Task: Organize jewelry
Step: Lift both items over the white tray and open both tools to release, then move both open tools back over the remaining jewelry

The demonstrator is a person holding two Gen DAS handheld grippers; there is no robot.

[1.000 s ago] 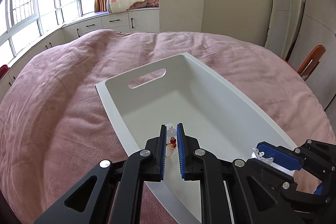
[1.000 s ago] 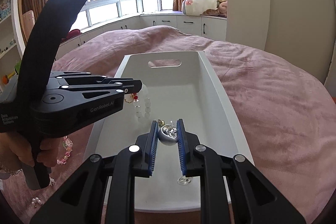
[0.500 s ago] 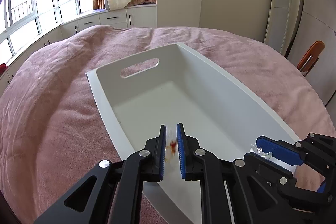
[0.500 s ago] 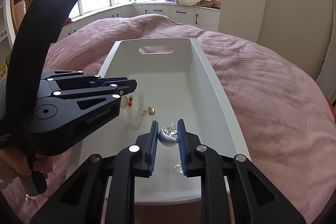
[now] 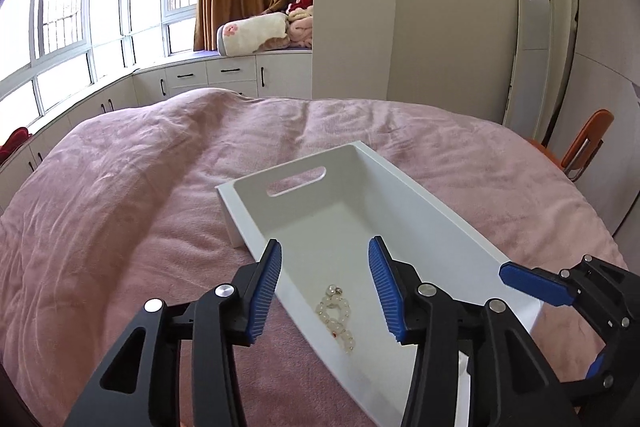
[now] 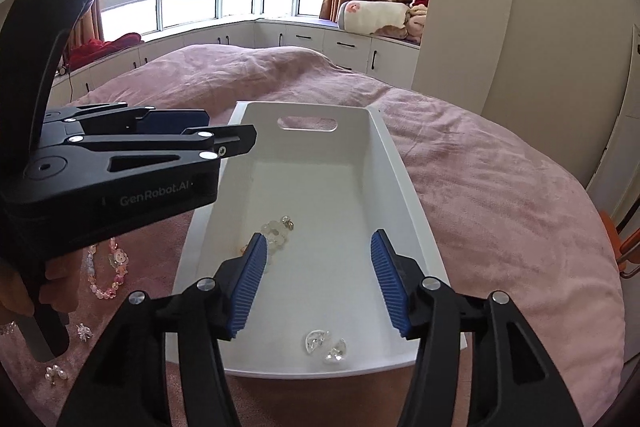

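Note:
A white tray (image 5: 448,215) with a slot handle lies on the pink bed; it also shows in the right wrist view (image 6: 408,183). A white bead bracelet (image 5: 336,315) lies on its floor, also seen in the right wrist view (image 6: 276,233). Clear crystal pieces (image 6: 324,345) lie near the tray's near end. My left gripper (image 5: 324,283) is open and empty above the tray's left side. My right gripper (image 6: 316,275) is open and empty above the tray's near end. The left gripper's body (image 6: 120,179) shows at left in the right wrist view.
A pink bead bracelet (image 6: 106,275), a small clear charm (image 6: 83,331) and pearl earrings (image 6: 56,374) lie on the pink bedspread (image 5: 120,227) left of the tray. An orange chair (image 5: 584,147) stands at the right. Cabinets line the window wall.
Both grippers have opened. The white bead bracelet dropped from the left one and the crystal pieces from the right one into the tray. Both grippers have risen and pulled back.

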